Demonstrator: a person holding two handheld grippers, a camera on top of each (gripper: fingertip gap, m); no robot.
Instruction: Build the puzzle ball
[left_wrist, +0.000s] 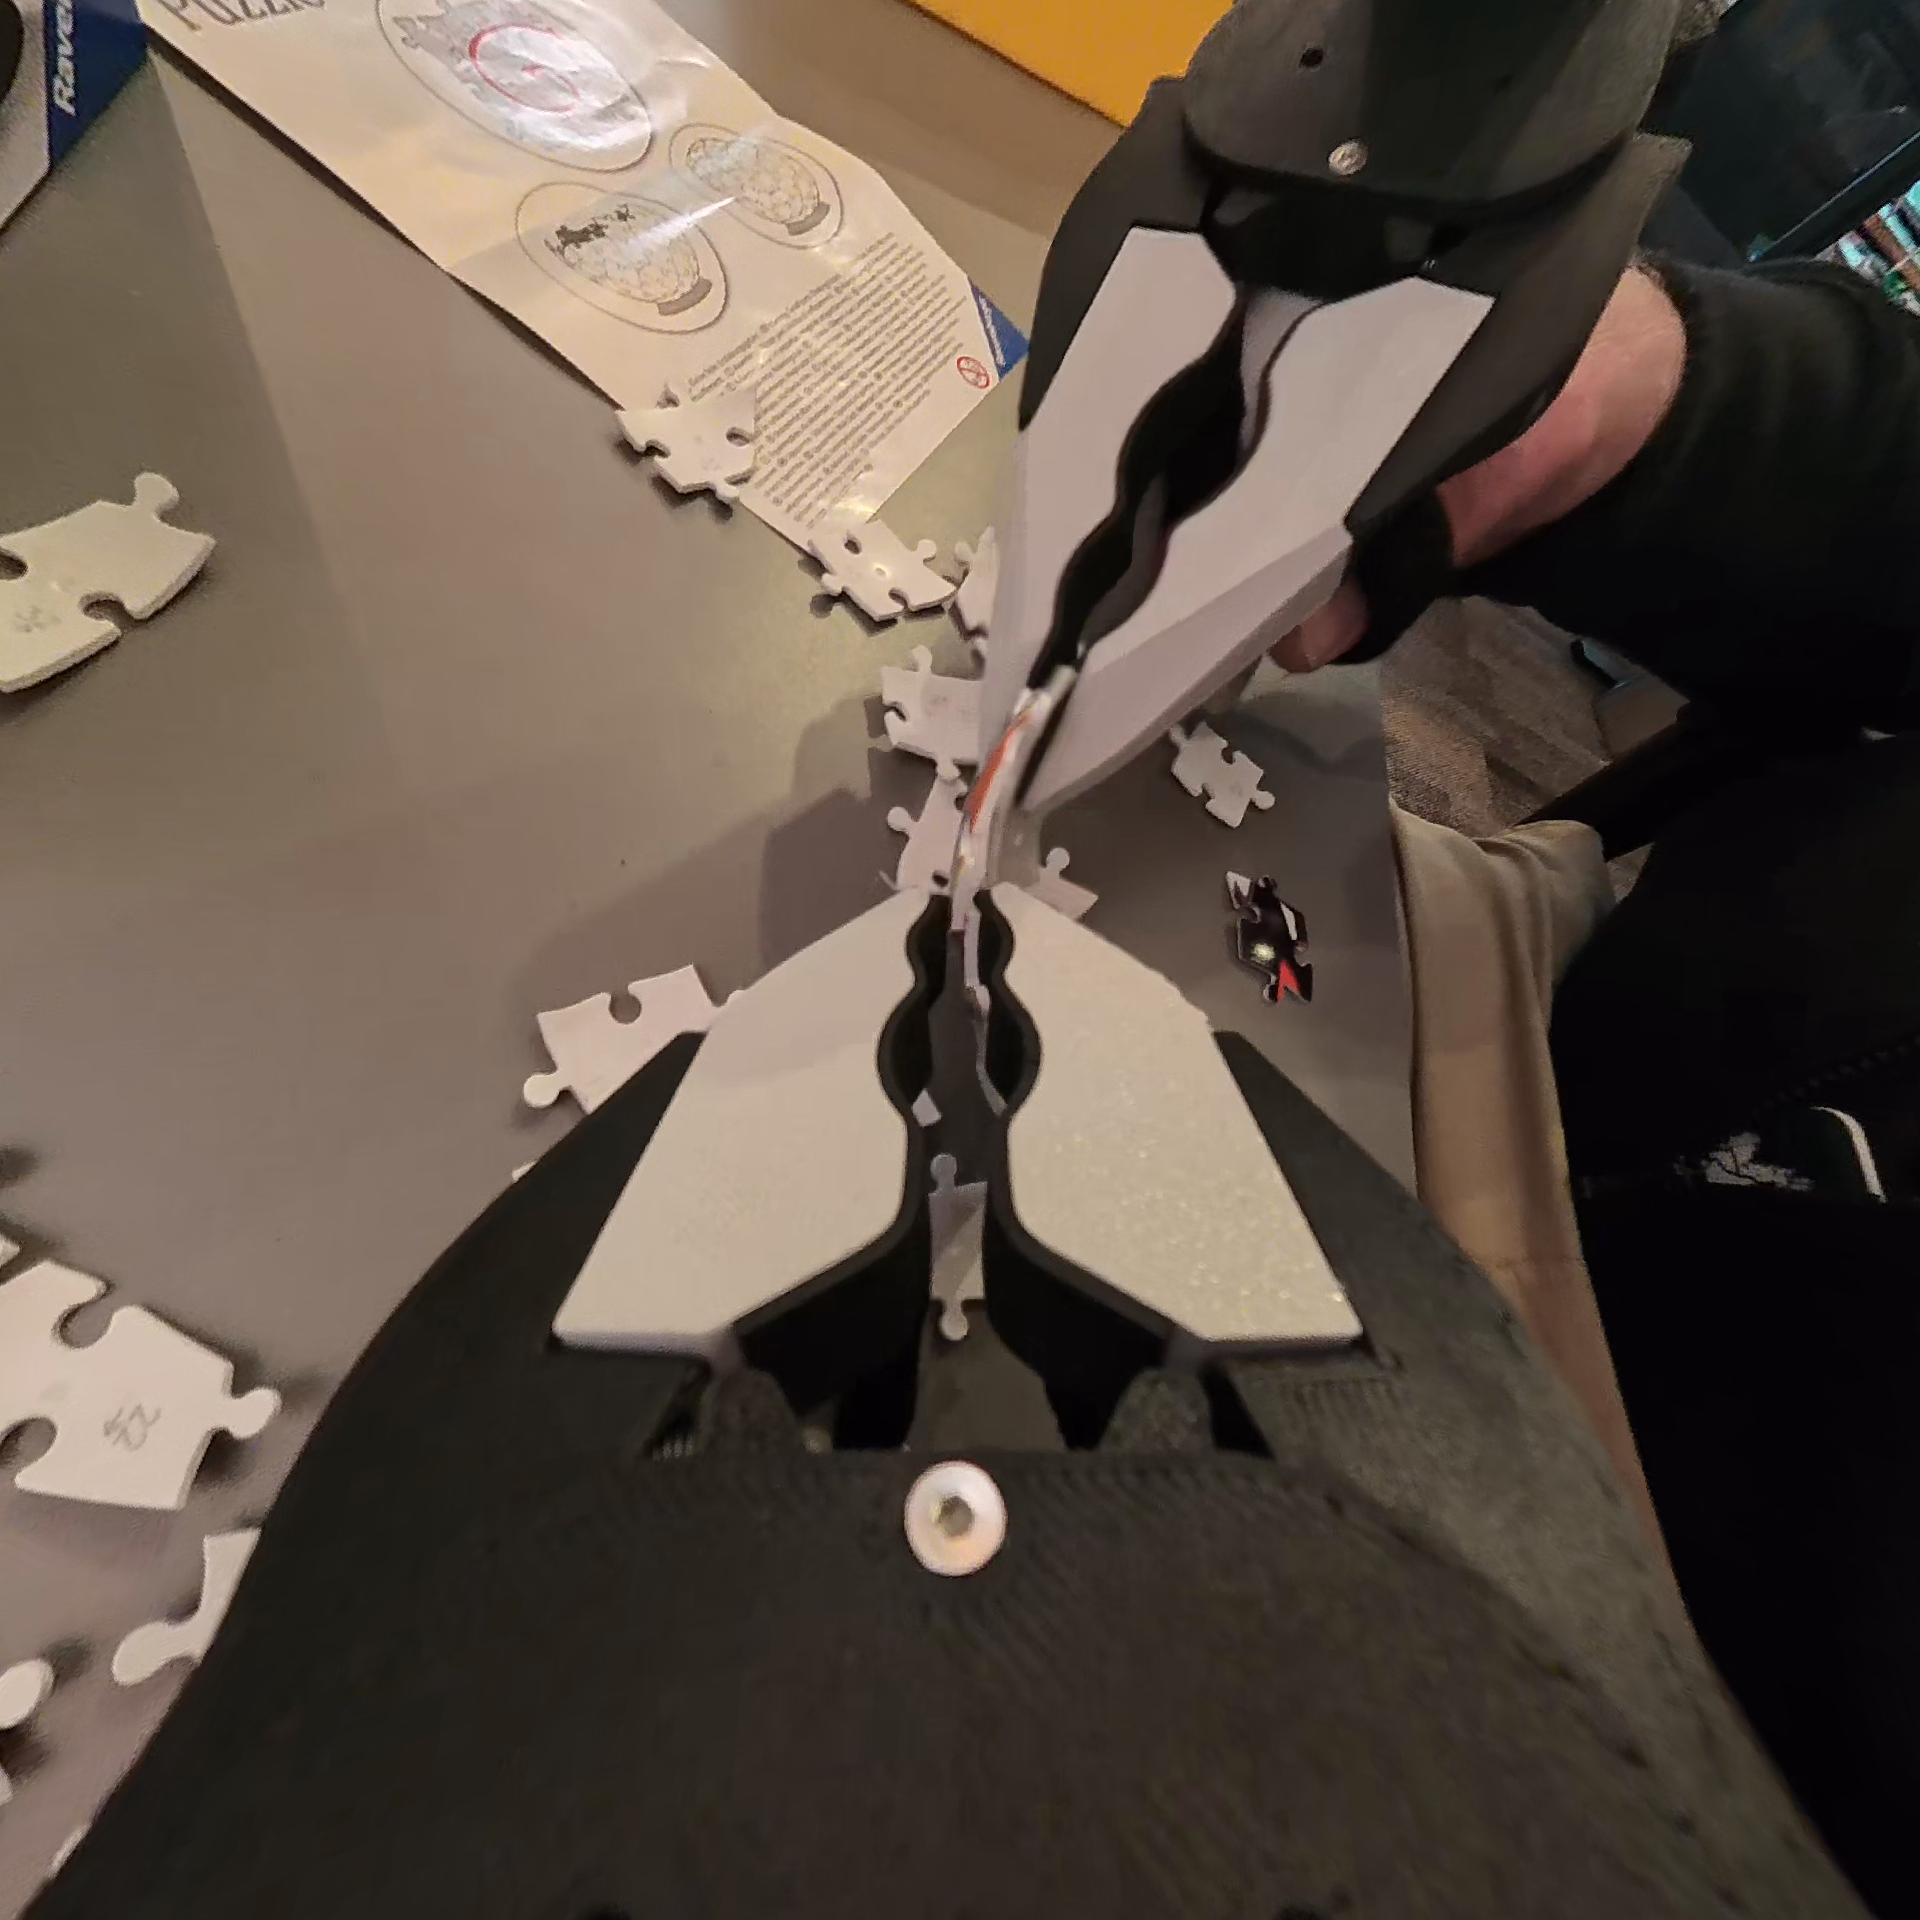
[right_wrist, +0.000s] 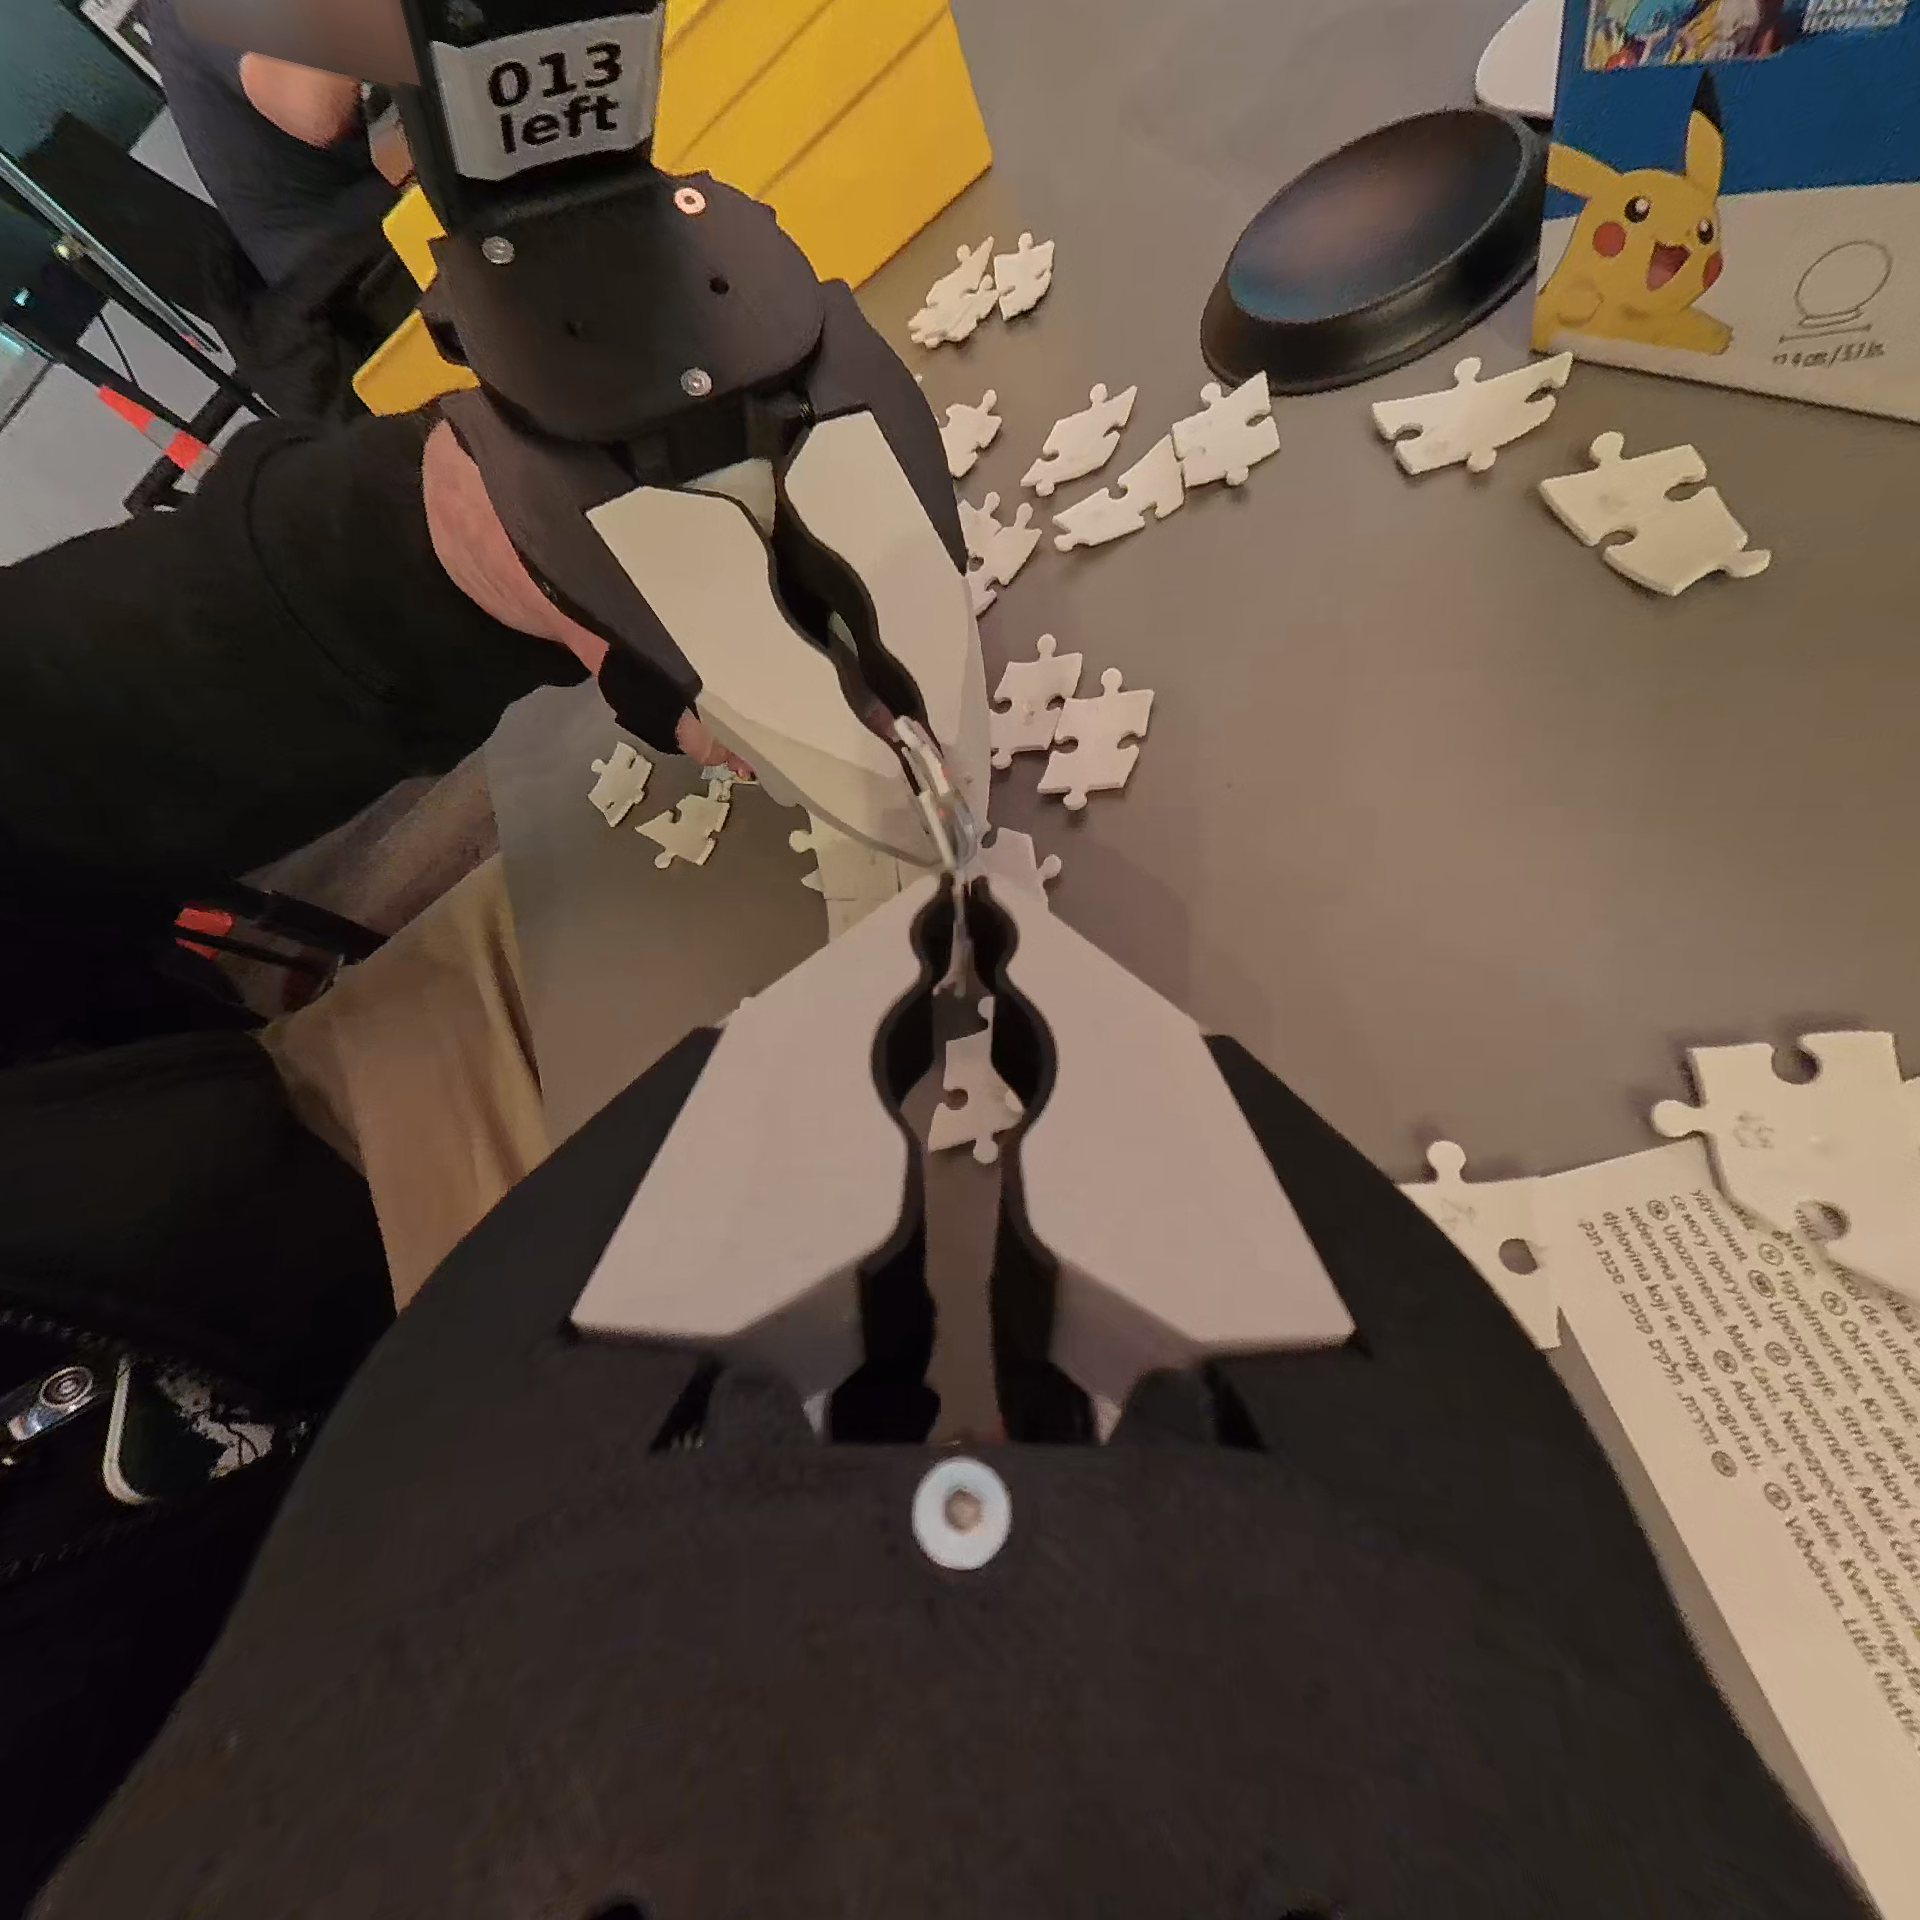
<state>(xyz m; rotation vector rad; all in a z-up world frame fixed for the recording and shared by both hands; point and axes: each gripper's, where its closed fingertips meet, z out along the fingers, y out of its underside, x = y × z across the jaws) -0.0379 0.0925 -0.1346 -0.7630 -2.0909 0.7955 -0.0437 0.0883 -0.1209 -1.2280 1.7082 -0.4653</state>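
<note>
In the left wrist view my left gripper (left_wrist: 961, 906) is shut on a curved puzzle piece (left_wrist: 975, 997) seen edge-on. My right gripper (left_wrist: 1000, 823) comes down from the upper right, shut on another piece (left_wrist: 985, 764) with an orange edge. The two pieces touch tip to tip just above the grey table (left_wrist: 416, 779). In the right wrist view my right gripper (right_wrist: 961, 885) holds its piece (right_wrist: 961, 951) edge-on. The left gripper (right_wrist: 951, 821) meets it from the upper left with its piece (right_wrist: 928, 764). Whether the pieces are interlocked is hidden.
Several loose white pieces (right_wrist: 1101, 468) lie face-down around the grippers, and one dark face-up piece (left_wrist: 1273, 935) lies to the right. An instruction sheet (left_wrist: 727, 239) lies behind. A black round stand (right_wrist: 1371, 270), the puzzle box (right_wrist: 1745, 187) and a yellow box (right_wrist: 821, 125) stand farther back. My two grippers' fingertips are within a few centimetres of each other.
</note>
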